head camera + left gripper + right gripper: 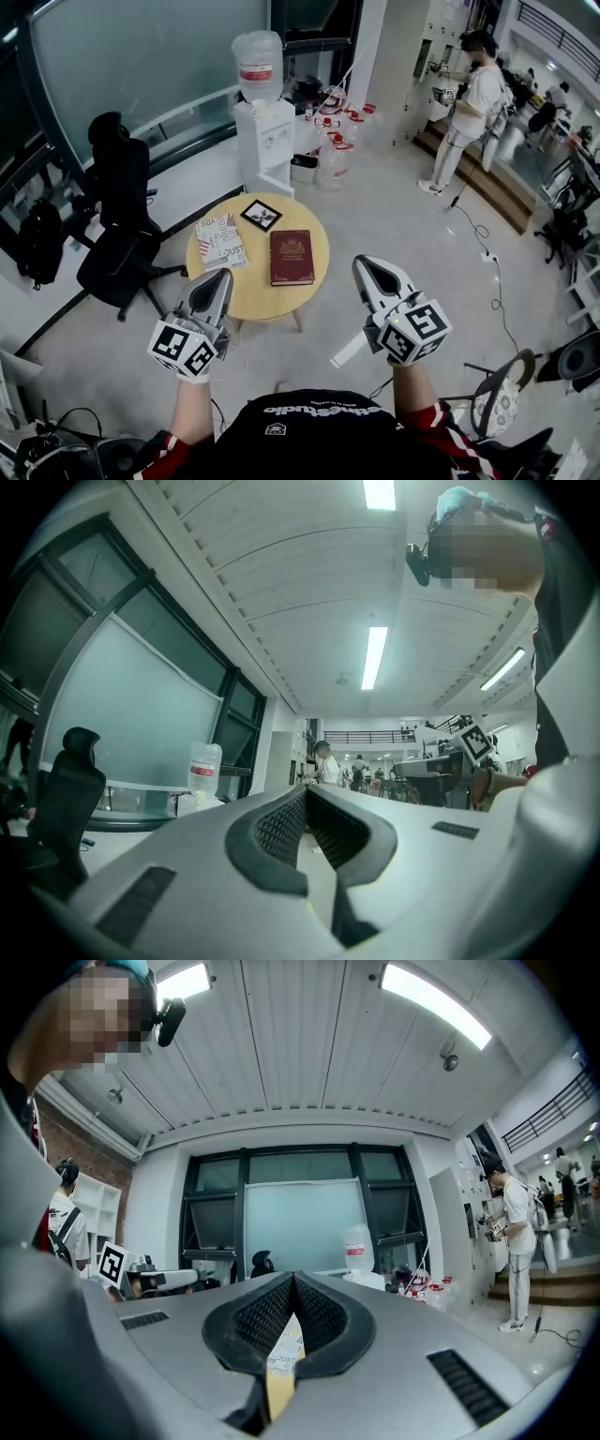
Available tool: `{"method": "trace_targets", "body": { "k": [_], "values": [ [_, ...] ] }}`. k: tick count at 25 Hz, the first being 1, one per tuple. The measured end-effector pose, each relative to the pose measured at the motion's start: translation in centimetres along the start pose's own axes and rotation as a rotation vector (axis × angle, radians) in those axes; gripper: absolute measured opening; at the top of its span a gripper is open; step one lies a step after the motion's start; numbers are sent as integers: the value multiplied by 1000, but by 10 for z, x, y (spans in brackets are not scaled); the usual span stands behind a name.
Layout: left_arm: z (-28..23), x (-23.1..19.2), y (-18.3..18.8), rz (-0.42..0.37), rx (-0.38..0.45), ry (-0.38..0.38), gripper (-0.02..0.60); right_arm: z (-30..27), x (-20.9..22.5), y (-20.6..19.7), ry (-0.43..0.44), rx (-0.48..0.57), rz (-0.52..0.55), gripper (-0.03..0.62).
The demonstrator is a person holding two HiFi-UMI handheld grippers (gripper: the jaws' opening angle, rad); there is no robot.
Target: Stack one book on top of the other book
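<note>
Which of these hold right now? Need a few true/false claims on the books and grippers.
1. The red book lies flat on the round table. True.
2. The white printed book sits on top of the red book. False: they lie side by side, apart.
3. The left gripper and right gripper both have their jaws together. True.
4. The right gripper grips the red book. False: it holds nothing.
</note>
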State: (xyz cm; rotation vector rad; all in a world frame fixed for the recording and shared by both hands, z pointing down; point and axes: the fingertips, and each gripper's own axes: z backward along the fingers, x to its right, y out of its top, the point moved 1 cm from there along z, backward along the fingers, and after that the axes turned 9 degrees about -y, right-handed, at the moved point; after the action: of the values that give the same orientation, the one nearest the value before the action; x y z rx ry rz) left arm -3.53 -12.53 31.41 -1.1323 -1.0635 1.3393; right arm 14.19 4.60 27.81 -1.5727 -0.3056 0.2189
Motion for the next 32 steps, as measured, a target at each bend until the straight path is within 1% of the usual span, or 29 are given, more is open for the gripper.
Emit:
{"method": "trace_targets", "body": {
  "k": [7, 11, 22, 25, 32],
  "values": [
    [-5, -36, -9, 25, -1, -19, 17, -33, -13, -5, -7, -21, 9, 26],
    [-9, -48, -16, 43, -6, -32, 17, -42, -15, -7, -22, -41, 16, 26],
    [-22, -55, -37, 69, -18, -85, 17, -51, -13, -15, -45, -67, 29, 26],
    [-28, -56, -40, 85, -21, -78, 17, -51, -7, -18, -52, -71, 24, 26],
    [-53, -50, -46, 63, -37, -107, 17, -58, 11, -16, -46, -48, 10, 26]
  ]
}}
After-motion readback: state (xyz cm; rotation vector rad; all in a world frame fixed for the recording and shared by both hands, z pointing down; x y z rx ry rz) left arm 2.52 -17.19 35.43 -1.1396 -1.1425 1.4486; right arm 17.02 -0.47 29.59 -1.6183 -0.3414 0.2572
